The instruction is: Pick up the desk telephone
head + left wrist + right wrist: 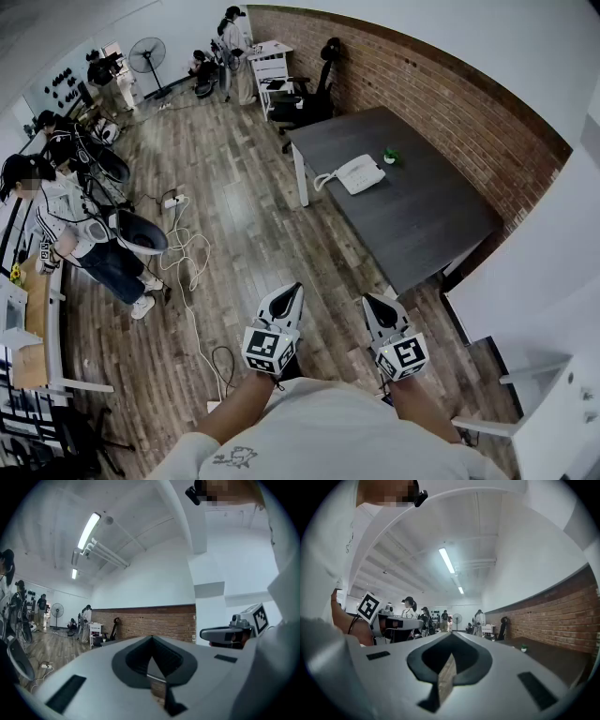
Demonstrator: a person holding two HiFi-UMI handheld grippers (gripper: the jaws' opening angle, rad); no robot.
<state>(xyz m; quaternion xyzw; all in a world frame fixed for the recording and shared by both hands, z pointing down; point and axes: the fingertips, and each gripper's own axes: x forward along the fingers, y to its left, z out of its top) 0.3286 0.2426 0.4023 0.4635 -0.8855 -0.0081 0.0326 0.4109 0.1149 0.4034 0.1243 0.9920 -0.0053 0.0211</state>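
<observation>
The left hand-held gripper [293,293] and the right hand-held gripper [371,303] sit side by side at the bottom centre of the head view, just ahead of the person's body. Both are level and point toward the upper part of the frame. In each gripper view the jaws are pressed together with nothing between them. That fits a carrying posture, since nothing is within reach to grasp and closed jaws will not snag on the way.

Bare wooden floor [253,234] lies beyond the grippers. A tangle of pale cables [187,251] lies left of centre, off the straight line ahead.

The desk telephone [360,173] rests on the dark table [431,220] in the upper middle of the frame, well apart from both grippers. It lies close to the table's left edge, with its coiled cord trailing toward that edge. This probably makes it easy to reach from the floor side. A small green object [390,157] stands near it, on the side toward the brick wall [450,103]. The wall runs along the table's far side, so the approach looks open only from the floor.

People stand at the left edge and the top of the frame, away from the path. The task appears hardly begun: the gap has to be closed first, and the jaws must open before any grasp.
</observation>
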